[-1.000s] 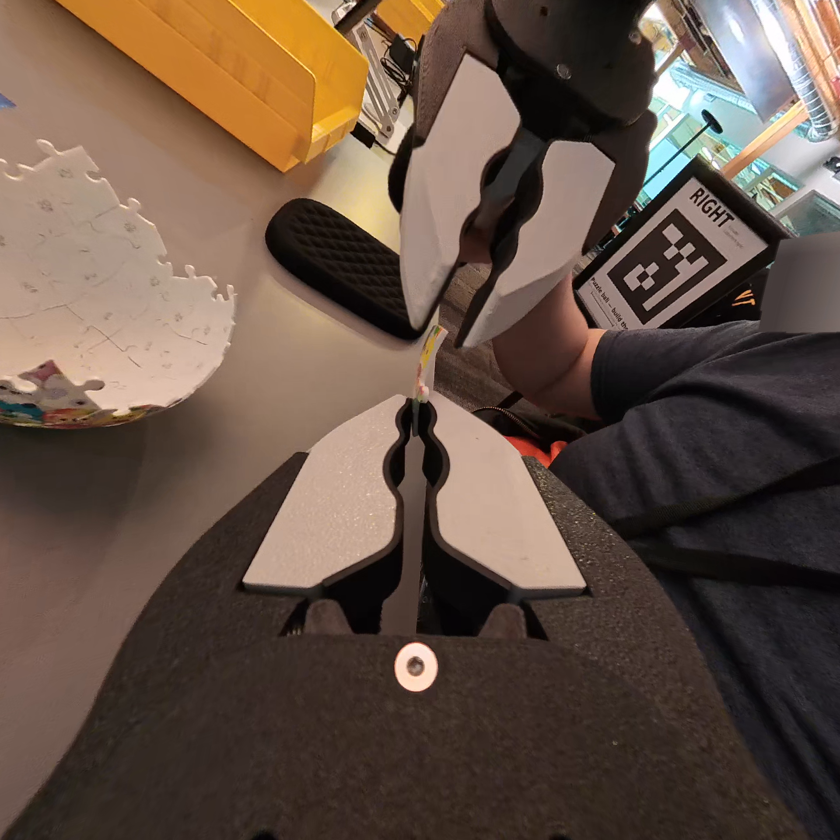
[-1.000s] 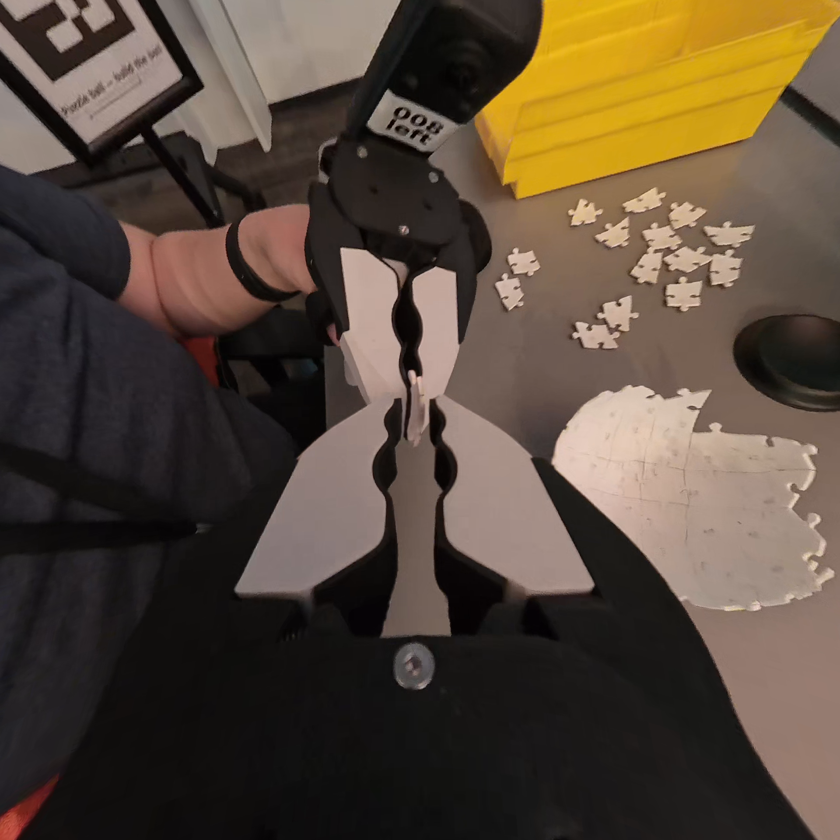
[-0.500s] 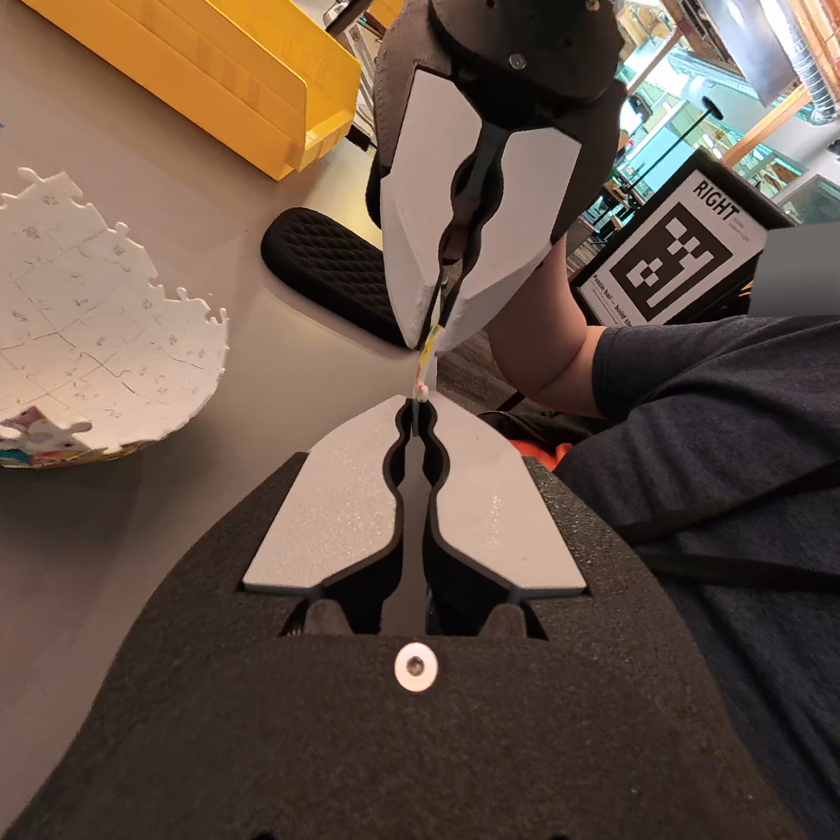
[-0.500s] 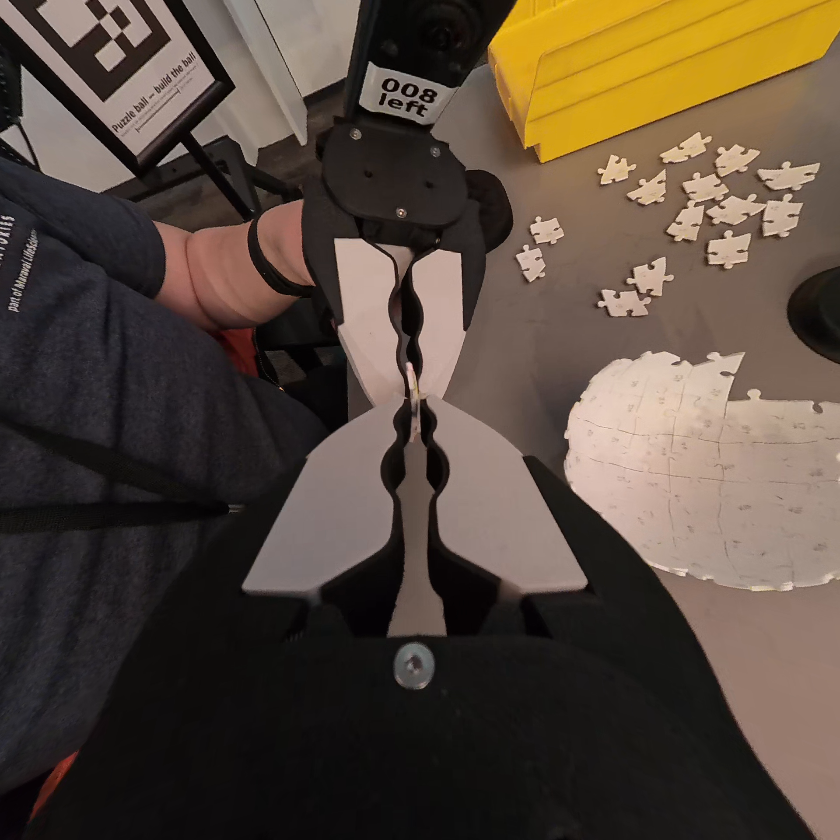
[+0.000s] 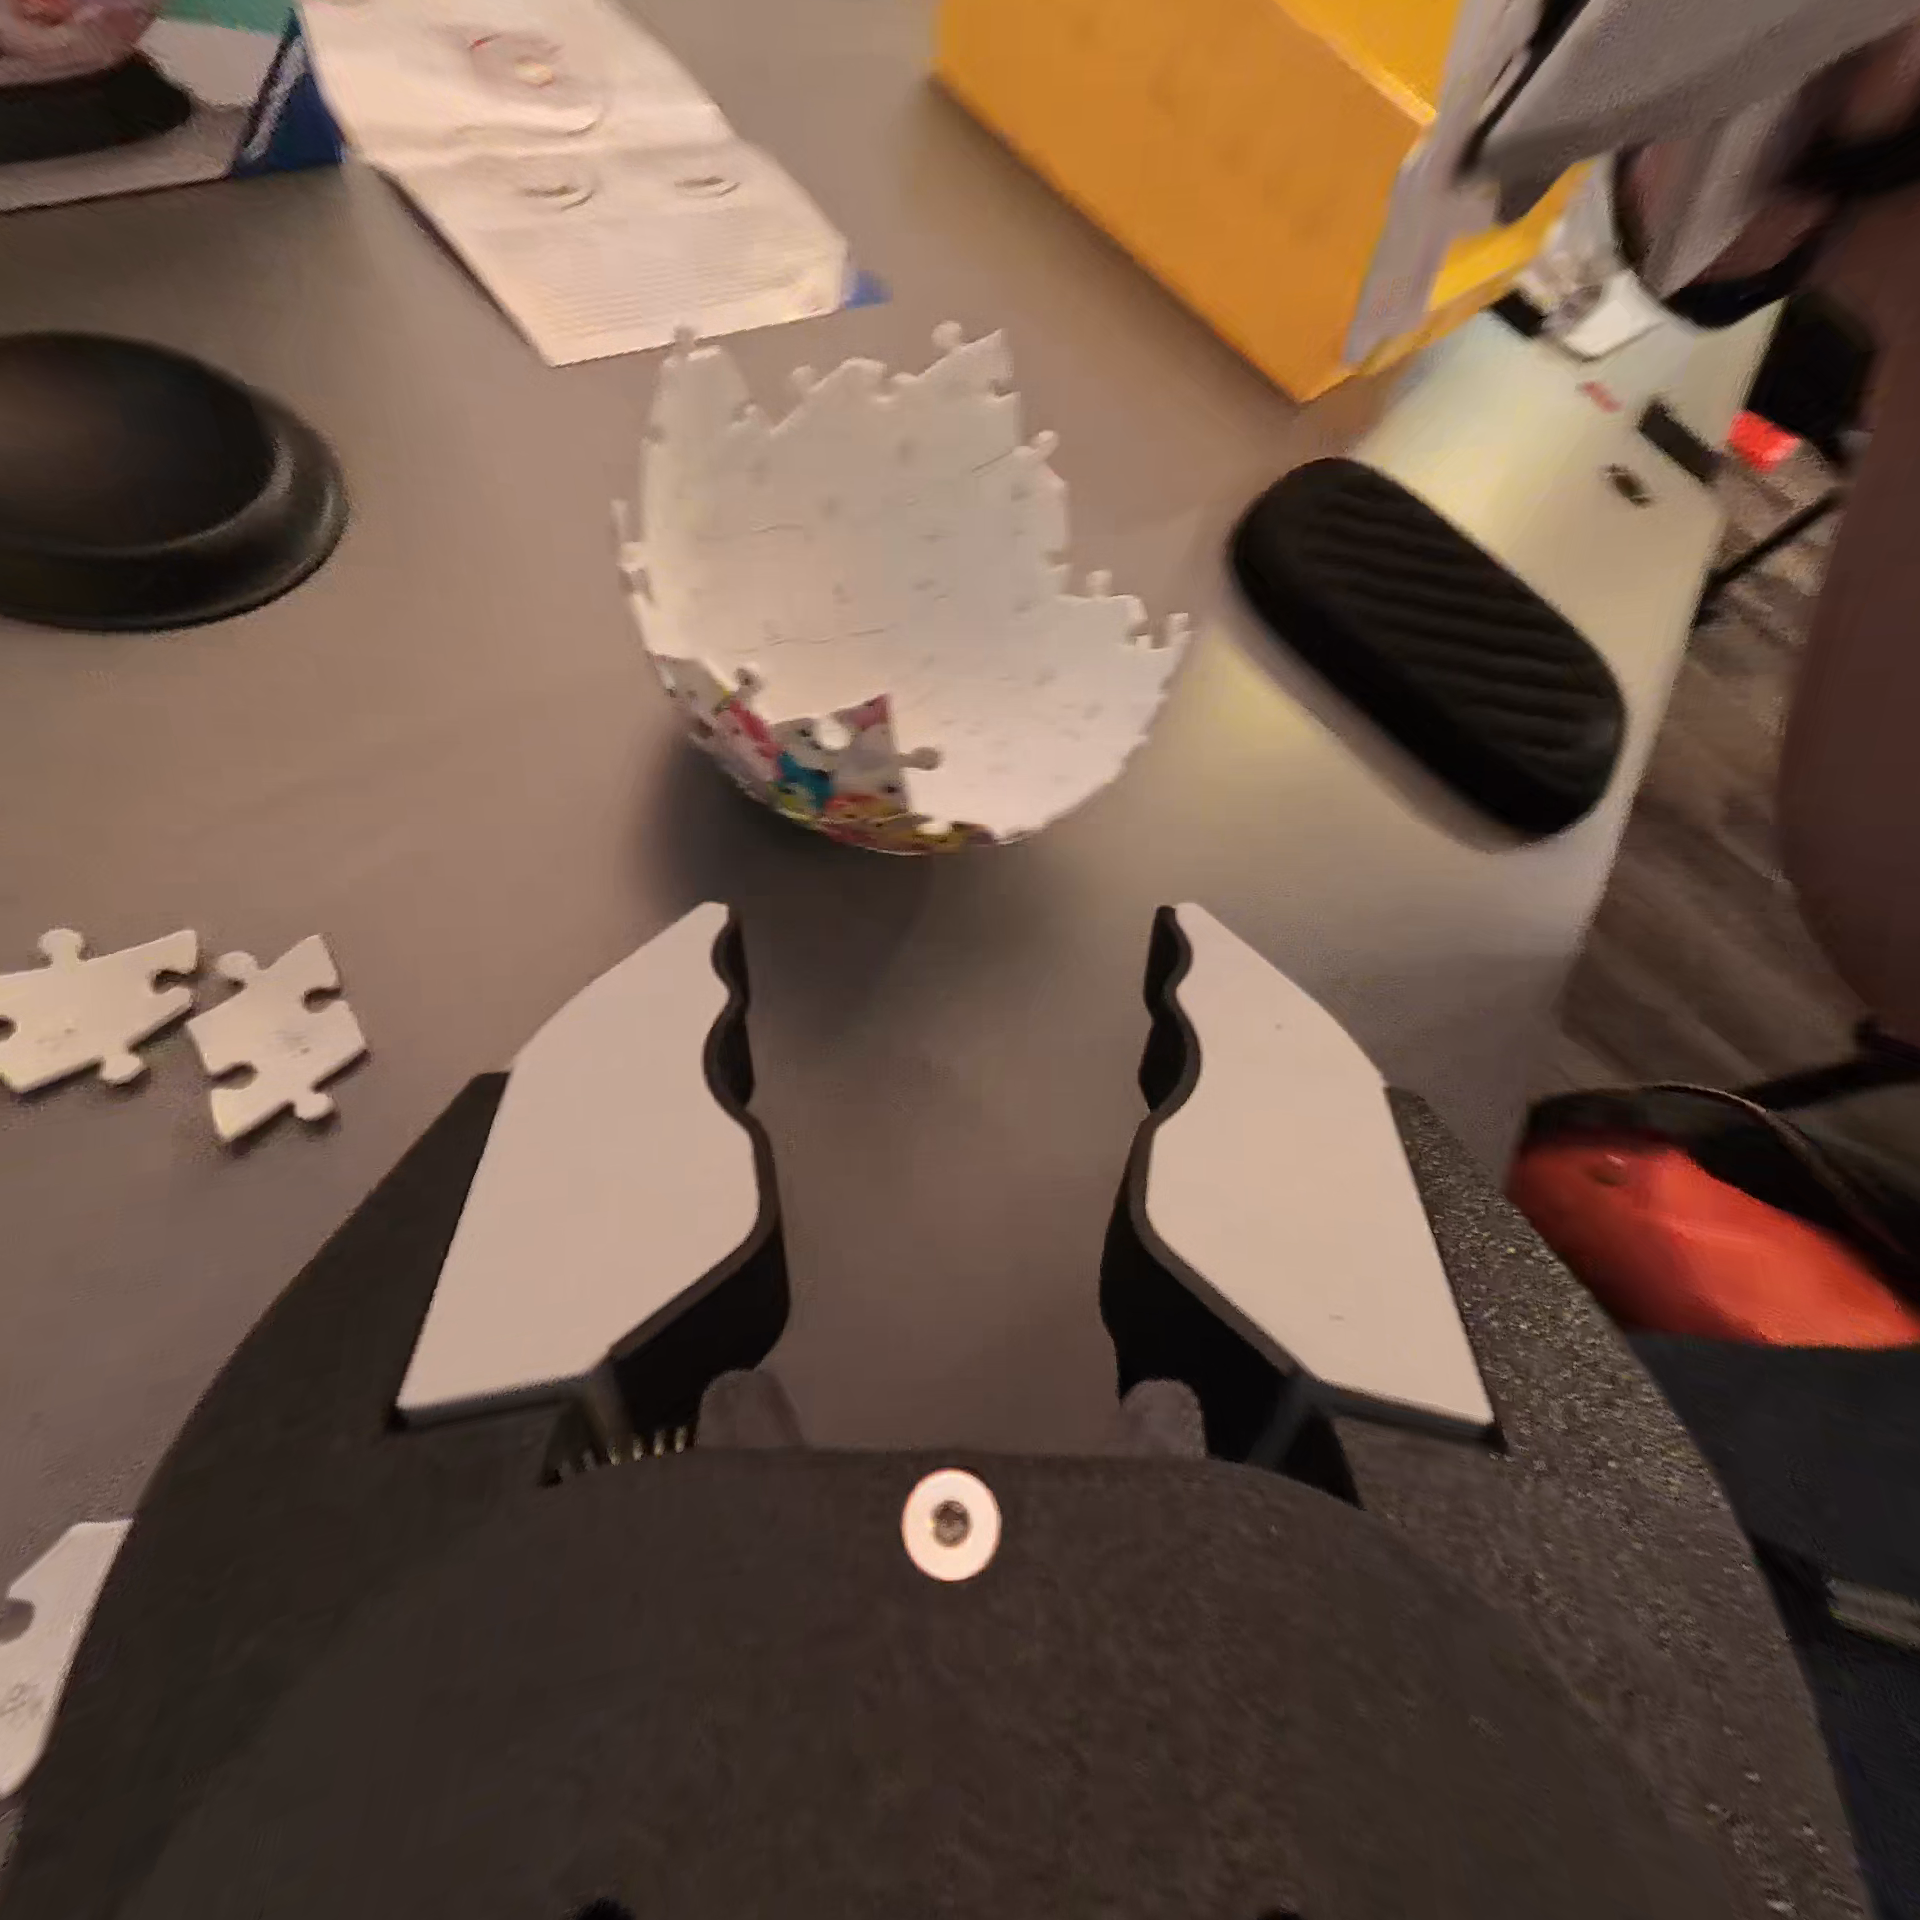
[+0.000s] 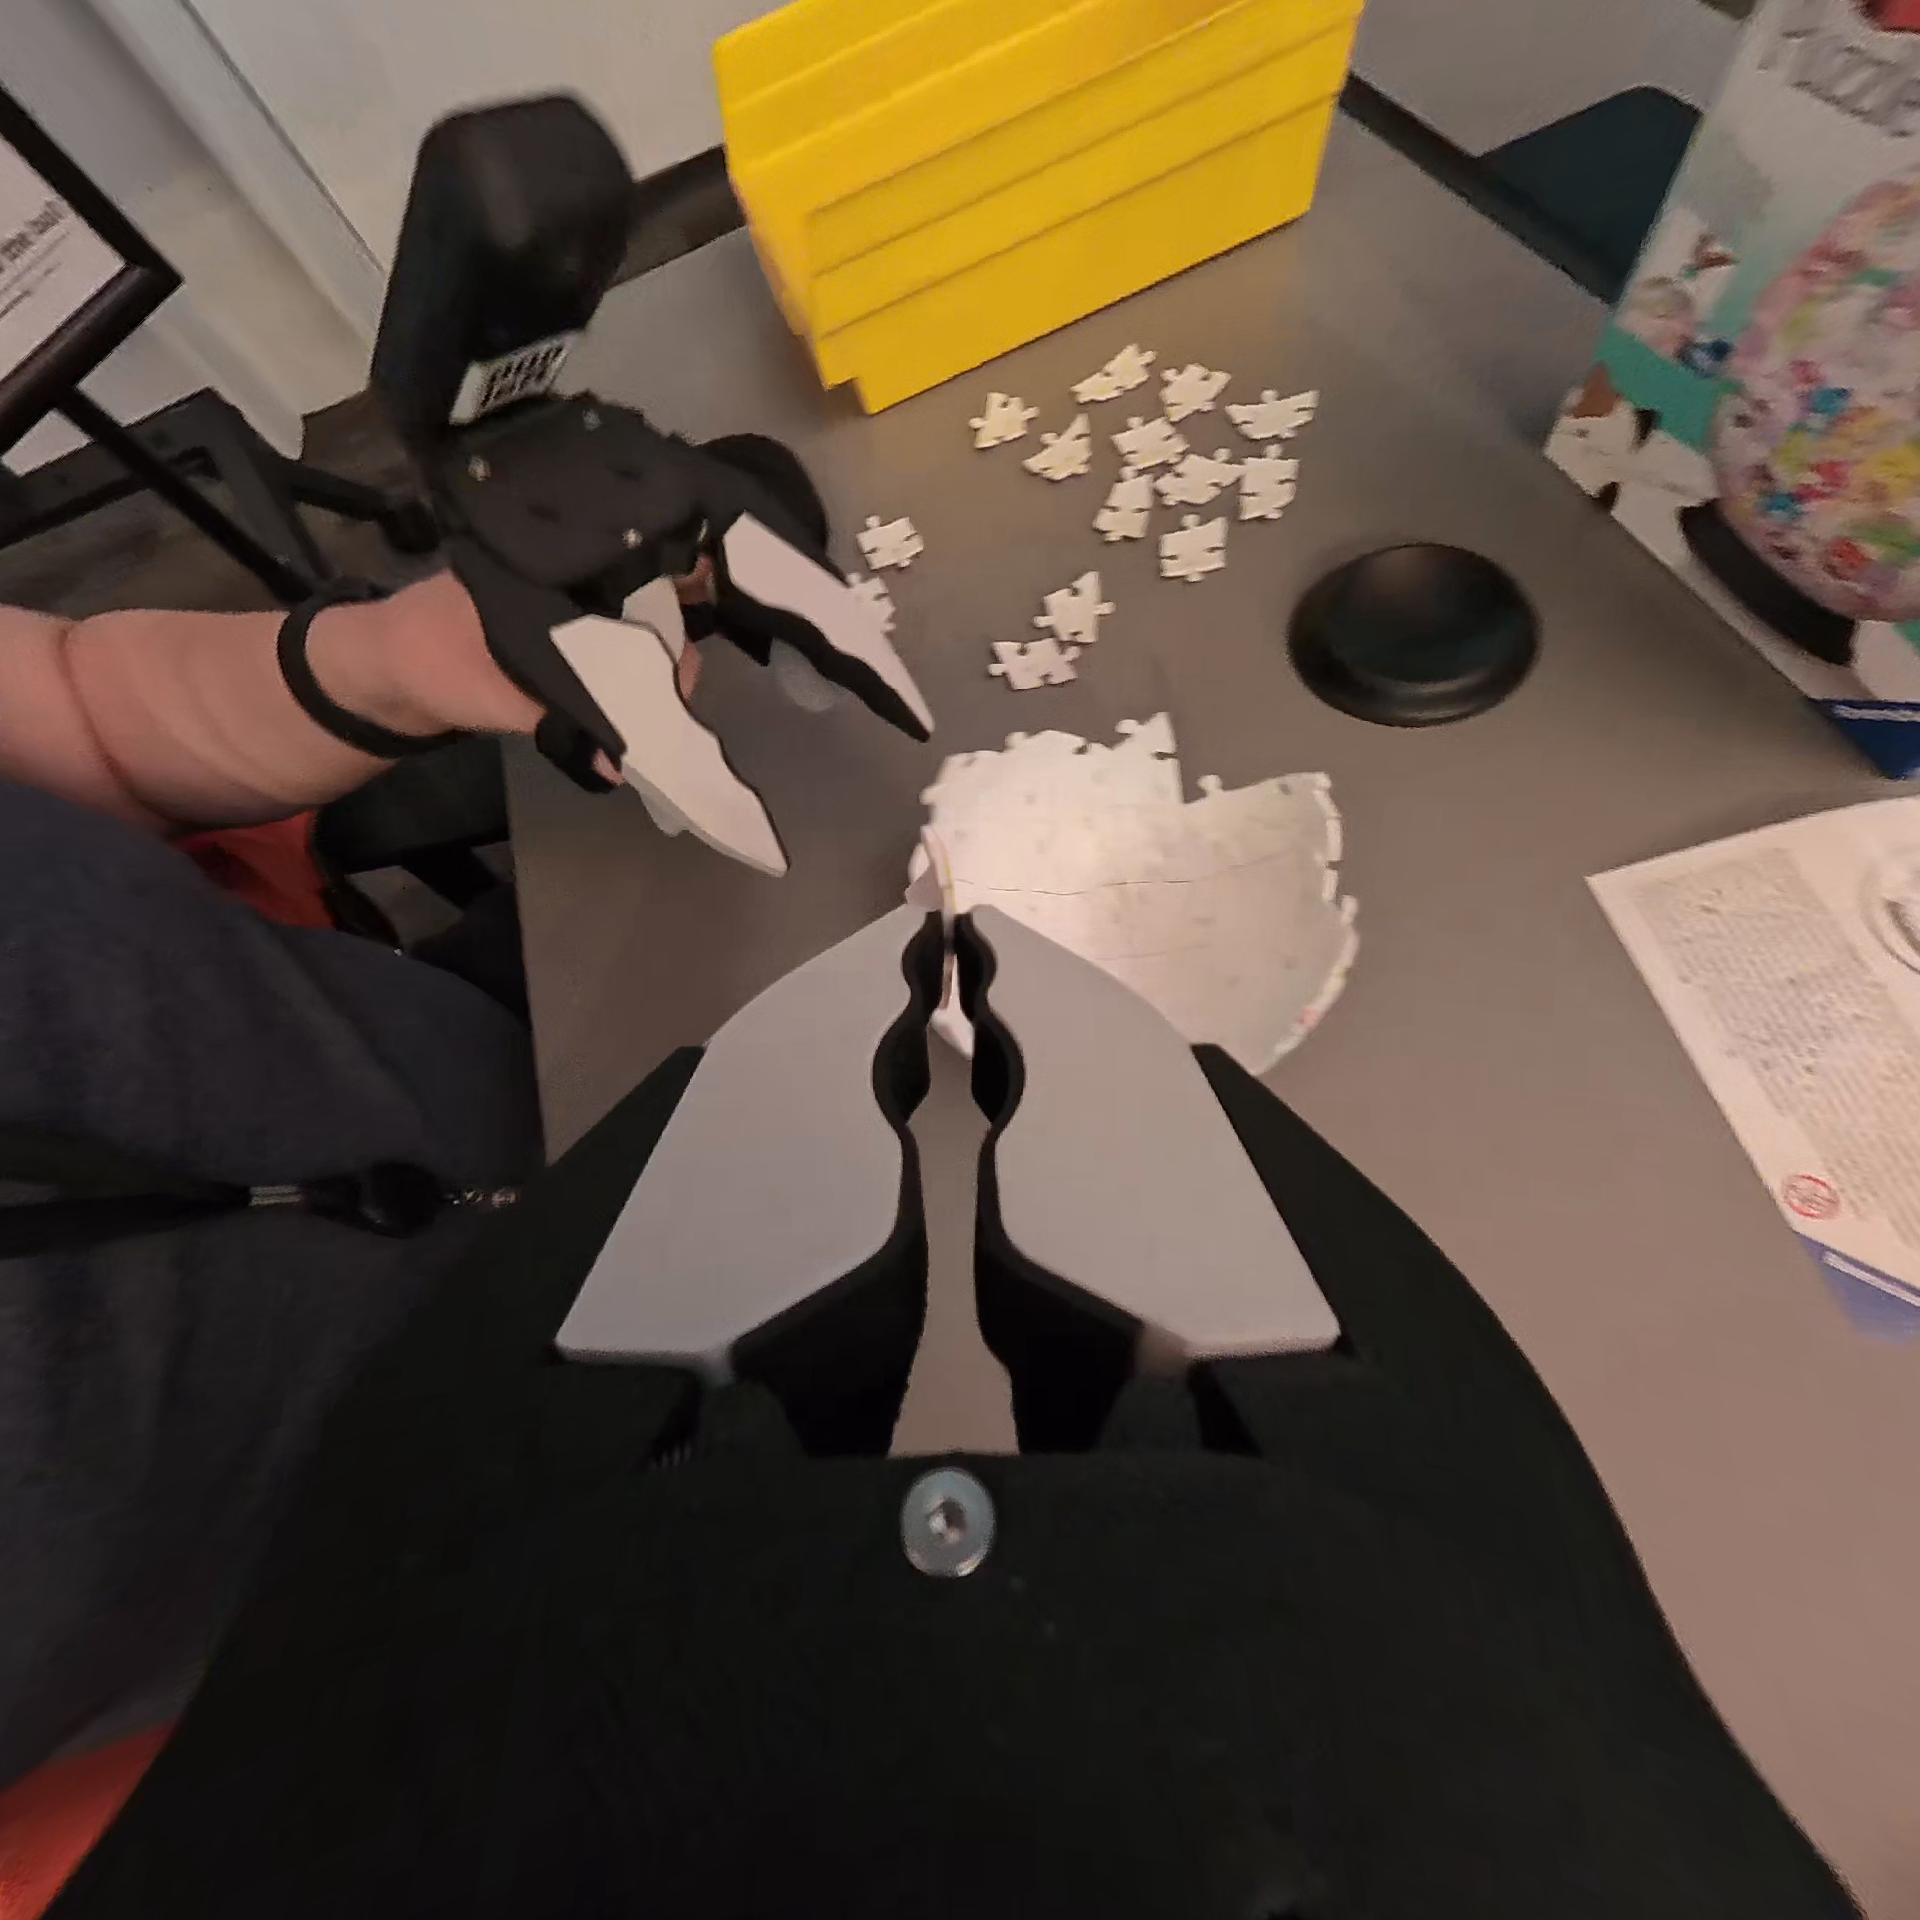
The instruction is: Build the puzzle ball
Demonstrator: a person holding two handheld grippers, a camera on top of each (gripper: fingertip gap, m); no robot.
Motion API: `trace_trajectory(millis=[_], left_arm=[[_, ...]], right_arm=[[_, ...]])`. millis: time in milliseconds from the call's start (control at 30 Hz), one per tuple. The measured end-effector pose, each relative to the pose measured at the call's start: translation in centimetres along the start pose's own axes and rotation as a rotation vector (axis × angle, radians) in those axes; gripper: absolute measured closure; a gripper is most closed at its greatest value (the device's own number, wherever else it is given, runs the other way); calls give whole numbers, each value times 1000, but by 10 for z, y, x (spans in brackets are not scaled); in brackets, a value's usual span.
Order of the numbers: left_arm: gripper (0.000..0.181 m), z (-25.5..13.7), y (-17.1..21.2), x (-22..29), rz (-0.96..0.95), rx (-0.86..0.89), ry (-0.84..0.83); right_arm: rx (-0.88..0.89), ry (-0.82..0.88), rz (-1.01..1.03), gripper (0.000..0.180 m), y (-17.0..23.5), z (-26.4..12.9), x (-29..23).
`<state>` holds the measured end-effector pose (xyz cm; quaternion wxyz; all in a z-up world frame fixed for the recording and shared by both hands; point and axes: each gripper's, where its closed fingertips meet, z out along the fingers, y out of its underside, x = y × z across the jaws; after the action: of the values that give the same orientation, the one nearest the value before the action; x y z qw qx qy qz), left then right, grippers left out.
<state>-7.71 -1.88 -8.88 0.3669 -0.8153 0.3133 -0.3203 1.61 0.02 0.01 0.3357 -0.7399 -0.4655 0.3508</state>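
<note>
Both views are evenly and rather dimly lit by soft indoor light from above, warm in tone. In the left wrist view a pale sheen lies on the grey table (image 5: 436,790) at the right, beside the black pad (image 5: 1423,644), and the half-built puzzle shell (image 5: 894,603) casts a soft shadow toward the lower middle. The upper right corner is smeared by motion blur, and the far edges are soft. In the right wrist view the yellow bins (image 6: 1039,187) bow outward at the top from wide-angle distortion; the upper left is blurred.
</note>
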Motion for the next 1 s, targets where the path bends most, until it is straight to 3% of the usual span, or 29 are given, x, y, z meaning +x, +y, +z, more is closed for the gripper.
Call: trace_trajectory(millis=[300, 1000], left_arm=[[112, 35, 7, -12, -42, -31, -32], [126, 27, -4, -68, -149, 27, -84]], right_arm=[[4, 8, 28, 176, -2, -2, 36], [-183, -42, -58, 177, 13, 9, 70]])
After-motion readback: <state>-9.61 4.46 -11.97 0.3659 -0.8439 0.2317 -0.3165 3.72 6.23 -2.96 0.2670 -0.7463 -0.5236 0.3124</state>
